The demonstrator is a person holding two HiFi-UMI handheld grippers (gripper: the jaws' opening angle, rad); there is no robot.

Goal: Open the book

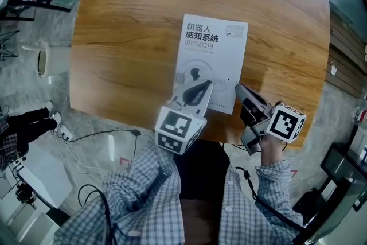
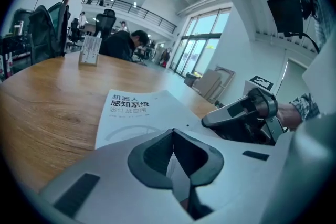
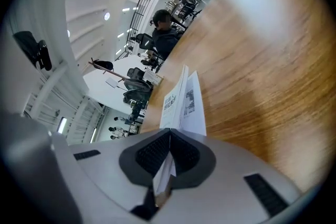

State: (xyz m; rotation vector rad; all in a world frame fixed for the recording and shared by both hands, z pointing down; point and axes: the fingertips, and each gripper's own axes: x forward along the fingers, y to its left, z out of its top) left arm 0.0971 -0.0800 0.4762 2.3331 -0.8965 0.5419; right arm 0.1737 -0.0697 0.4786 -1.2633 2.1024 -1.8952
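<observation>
Book (image 1: 215, 57) closed, flat on wooden table (image 1: 126, 37), near its front edge. Right gripper (image 1: 239, 89) at book's lower right corner, jaws clamped on cover edge, cover slightly lifted. Left gripper (image 1: 206, 85) jaws together, empty, tips over lower cover. Checked sleeves (image 1: 143, 192) angle inward. Bare tabletop left, right, beyond

A white book (image 1: 213, 60) with dark and grey lettering, a warm brown wood-grain table (image 1: 126, 54), a pale grey left gripper (image 1: 204, 86) and right gripper (image 1: 238, 88) carrying black-and-white square-marked cubes, and blue-grey checked sleeves (image 1: 137, 198).
</observation>
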